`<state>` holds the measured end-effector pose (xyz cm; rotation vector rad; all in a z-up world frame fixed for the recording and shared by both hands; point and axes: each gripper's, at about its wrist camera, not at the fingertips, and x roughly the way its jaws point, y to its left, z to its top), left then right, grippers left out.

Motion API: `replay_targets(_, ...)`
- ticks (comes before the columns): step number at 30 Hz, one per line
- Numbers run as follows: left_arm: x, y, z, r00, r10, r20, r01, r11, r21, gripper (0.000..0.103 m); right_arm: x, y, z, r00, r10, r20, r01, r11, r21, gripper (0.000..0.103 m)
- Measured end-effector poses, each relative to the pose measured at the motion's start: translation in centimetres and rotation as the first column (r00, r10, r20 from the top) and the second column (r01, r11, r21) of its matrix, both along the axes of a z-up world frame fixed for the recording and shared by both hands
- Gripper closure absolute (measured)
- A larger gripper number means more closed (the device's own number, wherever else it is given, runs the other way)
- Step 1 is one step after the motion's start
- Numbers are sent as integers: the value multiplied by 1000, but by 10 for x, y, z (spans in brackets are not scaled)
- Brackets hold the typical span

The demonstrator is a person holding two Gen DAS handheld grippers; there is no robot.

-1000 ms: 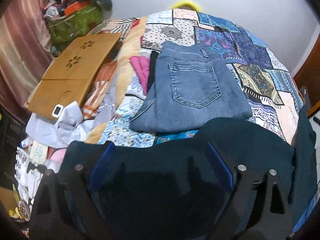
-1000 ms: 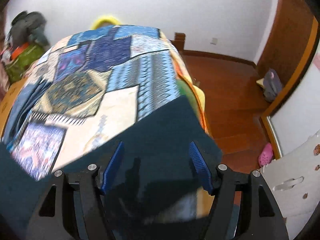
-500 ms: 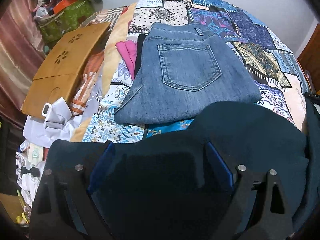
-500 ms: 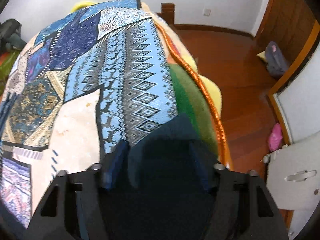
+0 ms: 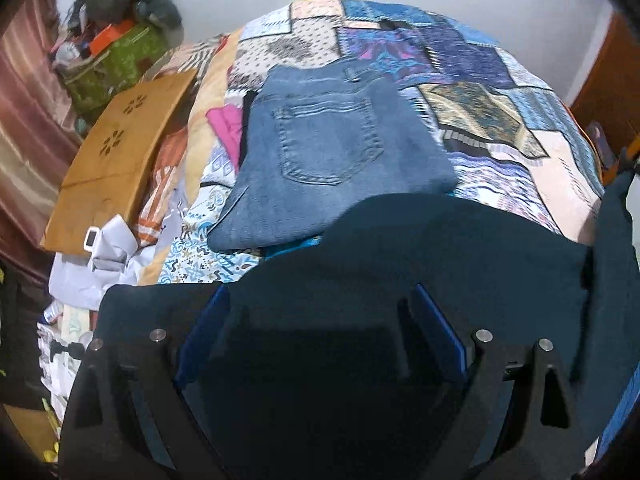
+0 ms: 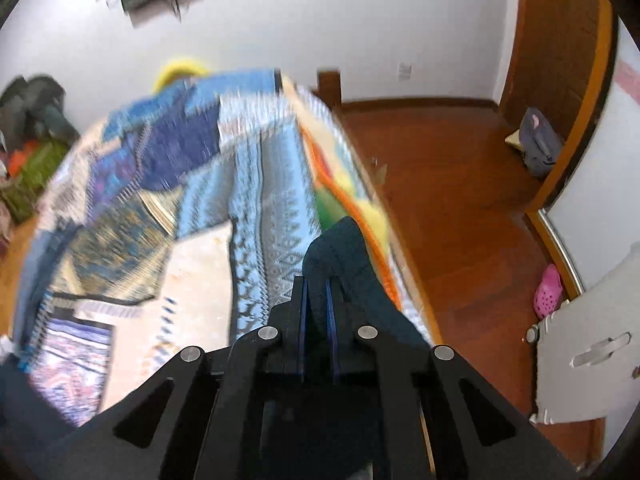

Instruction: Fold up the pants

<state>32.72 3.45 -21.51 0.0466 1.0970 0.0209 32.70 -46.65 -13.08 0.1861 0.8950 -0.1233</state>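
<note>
The dark teal pants (image 5: 460,264) lie spread across the near end of the bed (image 5: 500,92), over its patchwork quilt, reaching from the near left part toward the right edge. Just beyond them, toward the middle of the bed, sits a pair of blue jeans (image 5: 332,160) already folded, back pocket up.

The right gripper (image 6: 317,280) has its jaws clenched on a corner of the pants at the right edge of the bed; a peak of dark cloth stands up between the pads. The left gripper (image 5: 320,320) hangs over the pants with its jaws released and wide, the fabric beneath them but not pinched.

The cloth looks soft and limp, likely a light knit that will sag and drag between 2 holds instead of keeping a line. It is probably best taken at hems or waistband corners, where seams give thicker material to bite. A shallow pinch could slip out when lifted.
</note>
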Motion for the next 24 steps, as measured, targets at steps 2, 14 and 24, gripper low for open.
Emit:
replay_targets(2,-7,-10,4,1000,-26,4,26,1000,1,11,-14,-6,23,999,-8,46,8,1000,8,95)
replay_targets(14,-45,-69,6,987,-157,-18,156,986,-53,11,-116,-31,91,964,-55,261,36,997,75,95)
replay_targets(24,-71,-95,4,979,-202,-29,200,977,-78,11,-173,-61,15,981,-161,110,145,979,141,95)
